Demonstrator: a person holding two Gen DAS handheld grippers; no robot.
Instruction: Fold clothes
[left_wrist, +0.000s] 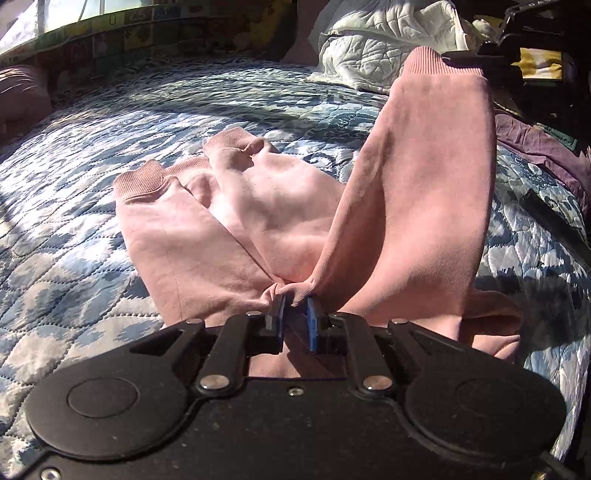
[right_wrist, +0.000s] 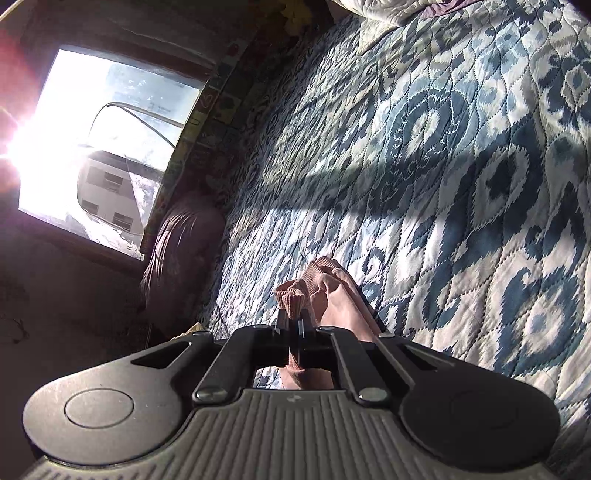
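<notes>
We note both grippers clamped on the pink sweatshirt (left_wrist: 258, 206): left gripper (left_wrist: 294, 301) pinches a thin bunch near us, right gripper (right_wrist: 293, 321) a ribbed cuff (right_wrist: 293, 299) at right, so either grip may slip under tension.

Left gripper (left_wrist: 295, 308): black body, round side discs, silver rivets, blue finger pads. Right gripper (right_wrist: 294, 325): black linkage, ribbed grey housing.

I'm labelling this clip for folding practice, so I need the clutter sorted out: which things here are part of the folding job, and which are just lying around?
Part of the job:
- pink sweatshirt, lying on the quilt
- left gripper, shut on its body fabric
- right gripper, shut on a ribbed cuff

Just lying about:
- blue patterned quilt
- white quilted blanket
- purple garment
</notes>
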